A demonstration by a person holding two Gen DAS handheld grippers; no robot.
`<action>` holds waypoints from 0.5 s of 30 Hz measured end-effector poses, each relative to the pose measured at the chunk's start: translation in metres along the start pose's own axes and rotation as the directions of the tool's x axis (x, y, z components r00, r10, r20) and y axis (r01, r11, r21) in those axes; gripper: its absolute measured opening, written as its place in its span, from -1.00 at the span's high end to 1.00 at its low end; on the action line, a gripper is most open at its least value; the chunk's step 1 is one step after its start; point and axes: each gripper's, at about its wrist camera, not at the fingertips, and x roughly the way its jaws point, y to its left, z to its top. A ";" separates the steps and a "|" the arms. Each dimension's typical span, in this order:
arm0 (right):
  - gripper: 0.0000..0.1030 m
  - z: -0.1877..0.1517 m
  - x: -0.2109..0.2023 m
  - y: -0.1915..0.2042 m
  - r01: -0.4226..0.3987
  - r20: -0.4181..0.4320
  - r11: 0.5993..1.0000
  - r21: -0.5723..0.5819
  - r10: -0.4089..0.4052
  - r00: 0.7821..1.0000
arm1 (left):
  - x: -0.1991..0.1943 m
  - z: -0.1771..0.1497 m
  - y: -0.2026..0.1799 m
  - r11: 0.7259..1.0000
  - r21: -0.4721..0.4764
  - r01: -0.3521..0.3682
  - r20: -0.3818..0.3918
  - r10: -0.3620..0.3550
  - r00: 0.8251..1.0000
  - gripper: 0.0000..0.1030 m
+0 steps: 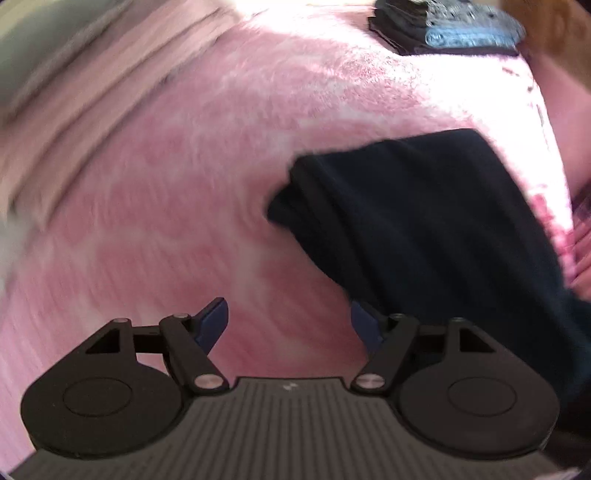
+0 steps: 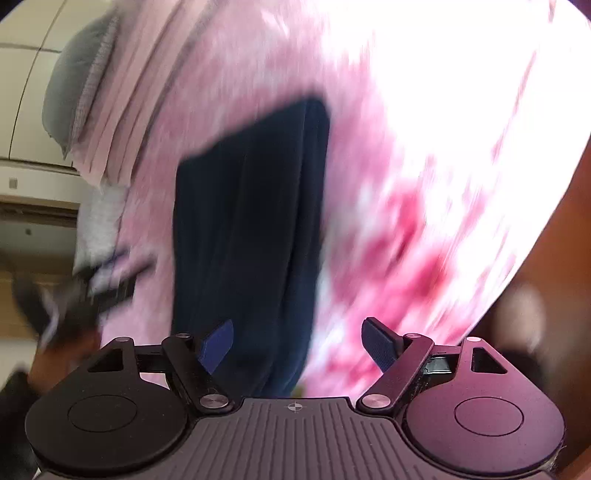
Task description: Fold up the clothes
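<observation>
A dark navy garment (image 1: pixel 424 221) lies folded into a long strip on a pink patterned bedspread (image 1: pixel 166 221). In the left wrist view it runs from the middle to the lower right. My left gripper (image 1: pixel 288 317) is open and empty, just left of the garment's near edge. In the right wrist view the garment (image 2: pixel 251 221) runs up the middle of the blurred picture. My right gripper (image 2: pixel 297 338) is open and empty above the garment's near end.
A stack of folded dark clothes (image 1: pixel 450 26) sits at the far edge of the bedspread. Pink pillows (image 1: pixel 74 92) and a grey pillow (image 2: pixel 70 96) lie at the left. A blurred dark object (image 2: pixel 74 295) shows at the left of the right wrist view. Both views are motion-blurred.
</observation>
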 end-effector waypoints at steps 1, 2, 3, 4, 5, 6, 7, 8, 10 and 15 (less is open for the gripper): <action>-0.55 0.016 -0.001 0.001 0.014 0.017 0.999 -0.042 -0.013 1.000 | -0.006 -0.007 -0.007 0.999 -0.041 0.014 -0.013 -0.014 1.000 -0.37; -0.55 0.032 0.005 0.004 0.019 0.025 0.996 -0.092 -0.017 1.000 | -0.011 -0.014 -0.014 0.997 -0.070 0.021 -0.026 -0.023 0.999 -0.37; -0.55 0.047 0.011 0.009 0.022 0.031 0.989 -0.144 -0.018 0.999 | -0.017 -0.020 -0.022 0.995 -0.099 0.025 -0.038 -0.029 0.999 -0.37; -0.56 0.063 0.018 0.013 0.026 0.038 0.981 -0.195 -0.019 0.999 | -0.024 -0.026 -0.032 0.991 -0.133 0.019 -0.050 -0.026 0.998 -0.37; -0.56 0.078 0.025 0.017 0.029 0.044 0.969 -0.245 -0.019 0.999 | -0.029 -0.031 -0.038 0.986 -0.167 0.014 -0.063 -0.025 0.998 -0.37; -0.56 0.092 0.036 0.023 0.019 0.031 0.954 -0.299 -0.011 0.999 | -0.034 -0.036 -0.044 0.978 -0.206 0.008 -0.077 -0.024 0.997 -0.37; -0.56 0.106 0.050 0.031 0.007 0.009 0.933 -0.359 -0.004 1.000 | -0.037 -0.042 -0.051 0.966 -0.257 -0.002 -0.091 -0.022 0.996 -0.37; -0.56 0.116 0.064 0.040 -0.015 -0.020 0.906 -0.423 0.007 1.000 | -0.039 -0.047 -0.055 0.953 -0.301 -0.017 -0.099 -0.014 0.995 -0.37; -0.56 0.134 0.092 0.061 -0.066 -0.081 0.835 -0.546 0.026 0.996 | -0.039 -0.058 -0.060 0.910 -0.411 -0.058 -0.111 0.013 0.994 -0.40; -0.56 0.162 0.181 0.121 -0.203 -0.252 0.626 -0.753 0.010 0.968 | -0.038 -0.090 -0.059 0.691 -0.712 -0.123 -0.114 0.058 0.992 -0.59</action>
